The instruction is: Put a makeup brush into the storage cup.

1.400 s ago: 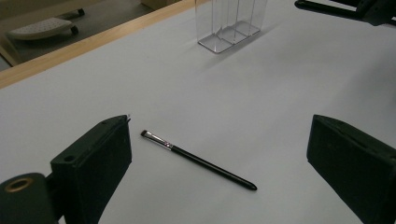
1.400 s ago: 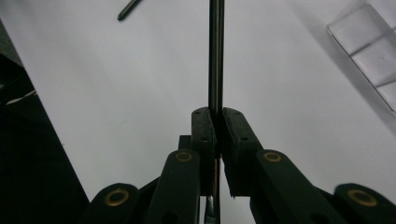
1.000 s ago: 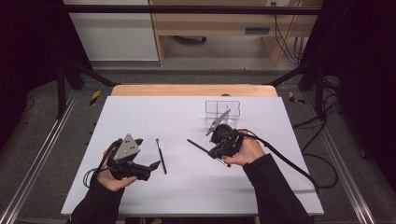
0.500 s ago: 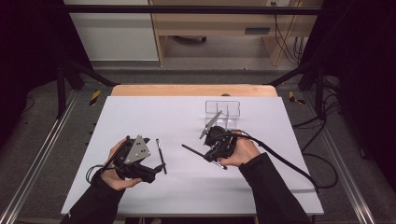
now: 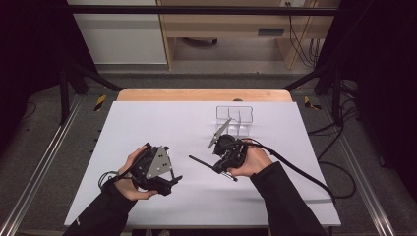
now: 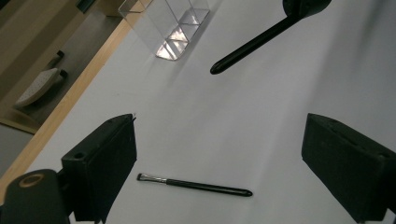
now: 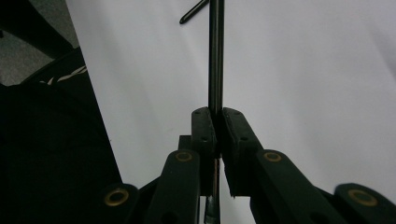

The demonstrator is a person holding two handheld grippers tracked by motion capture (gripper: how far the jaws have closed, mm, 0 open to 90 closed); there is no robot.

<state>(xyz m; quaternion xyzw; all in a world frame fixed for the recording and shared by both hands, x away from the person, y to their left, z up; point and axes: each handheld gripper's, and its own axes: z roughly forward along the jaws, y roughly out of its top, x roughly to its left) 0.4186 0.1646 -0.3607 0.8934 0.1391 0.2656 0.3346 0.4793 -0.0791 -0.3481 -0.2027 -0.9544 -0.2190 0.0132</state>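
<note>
A small black brush (image 6: 194,185) with a silver ferrule lies flat on the white table (image 5: 147,123). My left gripper (image 6: 219,135) hovers over it, open, its two black pads wide apart on either side; in the high view this gripper (image 5: 169,181) sits at the front left. My right gripper (image 7: 217,114) is shut on a long black brush (image 7: 215,56), whose thin handle sticks out past the pads. In the high view the right gripper (image 5: 220,167) is near the table's middle, and the long brush's handle (image 5: 199,162) points left toward the left gripper.
A clear plastic organizer (image 5: 235,118) with several compartments stands behind the right gripper, near the table's far wooden edge (image 5: 201,95). Cables trail from both grippers. The organizer (image 6: 173,28) also appears far off in the left gripper view.
My left gripper has moved right and slightly up, and now covers the small brush that lay beside it. The right gripper has barely shifted, still gripping the long brush.
</note>
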